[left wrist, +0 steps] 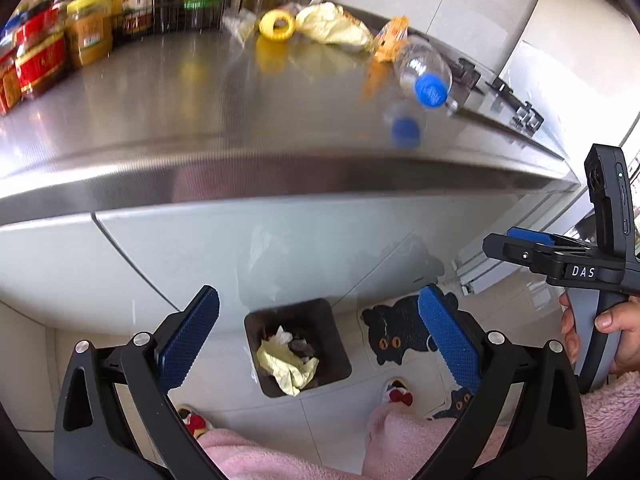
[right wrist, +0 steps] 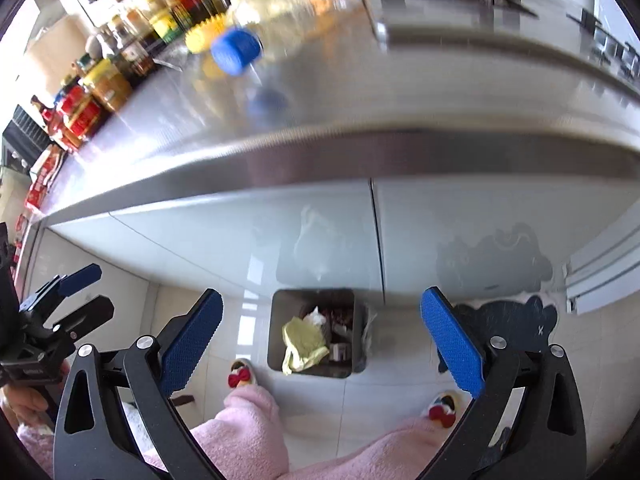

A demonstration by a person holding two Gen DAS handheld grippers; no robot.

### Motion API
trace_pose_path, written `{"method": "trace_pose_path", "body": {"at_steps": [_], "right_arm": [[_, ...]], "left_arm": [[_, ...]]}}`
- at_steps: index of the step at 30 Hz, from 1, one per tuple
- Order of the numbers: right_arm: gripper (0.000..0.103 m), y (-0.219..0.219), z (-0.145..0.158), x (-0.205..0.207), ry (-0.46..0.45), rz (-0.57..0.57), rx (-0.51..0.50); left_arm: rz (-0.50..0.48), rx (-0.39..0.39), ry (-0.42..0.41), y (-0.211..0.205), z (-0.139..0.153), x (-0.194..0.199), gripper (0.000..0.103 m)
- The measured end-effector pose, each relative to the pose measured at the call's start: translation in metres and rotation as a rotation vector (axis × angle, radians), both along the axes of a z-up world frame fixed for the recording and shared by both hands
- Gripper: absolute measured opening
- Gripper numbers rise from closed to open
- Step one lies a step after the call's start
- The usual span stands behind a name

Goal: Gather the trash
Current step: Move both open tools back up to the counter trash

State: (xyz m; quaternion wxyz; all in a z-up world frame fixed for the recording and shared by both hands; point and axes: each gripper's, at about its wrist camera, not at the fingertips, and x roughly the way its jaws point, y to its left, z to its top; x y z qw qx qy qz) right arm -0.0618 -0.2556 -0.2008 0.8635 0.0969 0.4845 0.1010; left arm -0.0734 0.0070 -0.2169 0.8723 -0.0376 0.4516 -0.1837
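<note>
Bin [left wrist: 298, 346] is sitting on the floor below my two grippers, left [left wrist: 318, 338] and right [right wrist: 320, 344], both gaping wide and holding nothing. Yellow wrapper [left wrist: 290, 364] is lying inside it; bottle [left wrist: 424, 70] is lying on the counter [left wrist: 200, 112].

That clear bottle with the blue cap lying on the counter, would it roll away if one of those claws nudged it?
Probably. The bottle lies on its side on smooth steel counter, so a sideways nudge would likely roll it. It looks empty, so likely light. Thin clear plastic may dent and slip under the pads.
</note>
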Motion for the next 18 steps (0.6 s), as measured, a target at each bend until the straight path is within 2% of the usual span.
{"method": "trace_pose_path", "body": {"at_steps": [4, 8, 13, 18], "right_arm": [[0.1, -0.002, 0.042, 0.019, -0.093, -0.015, 0.052], [0.1, 0.005, 0.066, 0.048, -0.152, -0.036, 0.058], [0.1, 0.016, 0.074, 0.088, -0.148, -0.067, 0.041], [0.1, 0.012, 0.068, 0.125, -0.079, -0.146, 0.069]], "left_arm": [[0.036, -0.028, -0.072, 0.009, 0.037, 0.02, 0.095], [0.07, 0.005, -0.093, 0.016, 0.07, 0.052, 0.095], [0.068, 0.057, -0.143, 0.02, 0.09, 0.093, 0.095], [0.085, 0.026, -0.149, 0.027, 0.102, 0.142, 0.095]]}}
